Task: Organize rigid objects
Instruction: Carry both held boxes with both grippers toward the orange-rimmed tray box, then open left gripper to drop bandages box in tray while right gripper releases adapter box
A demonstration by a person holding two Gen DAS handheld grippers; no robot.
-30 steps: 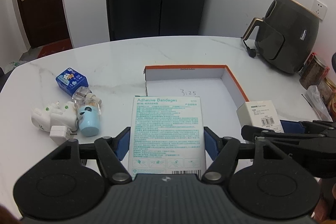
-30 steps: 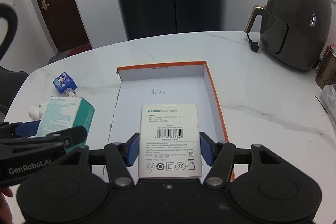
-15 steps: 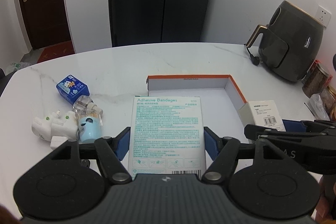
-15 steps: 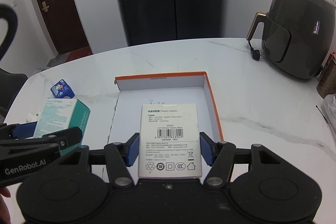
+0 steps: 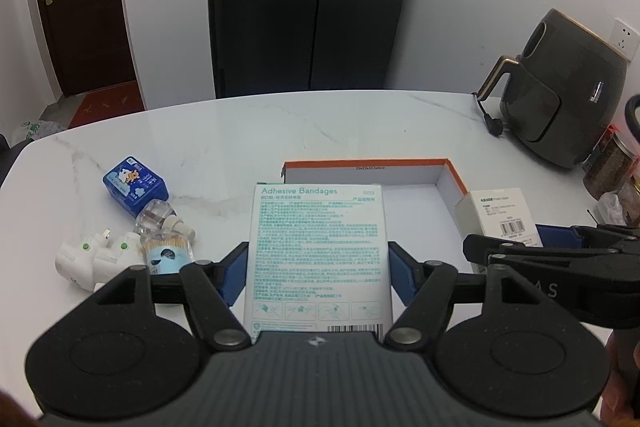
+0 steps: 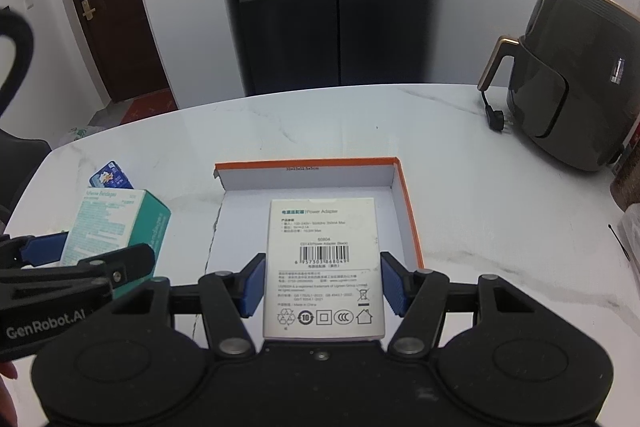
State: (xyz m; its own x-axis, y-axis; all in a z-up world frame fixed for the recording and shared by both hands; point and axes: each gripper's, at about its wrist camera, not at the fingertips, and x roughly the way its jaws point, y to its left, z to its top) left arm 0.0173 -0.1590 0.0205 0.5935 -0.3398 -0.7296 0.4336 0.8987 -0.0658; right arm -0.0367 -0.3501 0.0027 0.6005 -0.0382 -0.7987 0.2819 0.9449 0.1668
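Note:
My left gripper (image 5: 318, 277) is shut on a white and teal adhesive bandages box (image 5: 318, 251), held above the marble table in front of the open orange-edged cardboard box (image 5: 400, 175). My right gripper (image 6: 322, 283) is shut on a white power adapter box (image 6: 322, 259), held above the near part of the cardboard box (image 6: 308, 179). Each gripper shows in the other's view: the bandages box (image 6: 116, 223) at the left, the adapter box (image 5: 498, 215) at the right.
Left of the cardboard box lie a blue carton (image 5: 134, 183), a clear bottle (image 5: 154, 217), a light blue container (image 5: 166, 253) and white plugs (image 5: 94, 259). A dark air fryer (image 5: 560, 95) and jars (image 5: 610, 167) stand at the right. A black fridge stands behind the table.
Both grippers have risen and pulled back from the cardboard box, each still holding its box. The table and cardboard box appear smaller and lower in both views.

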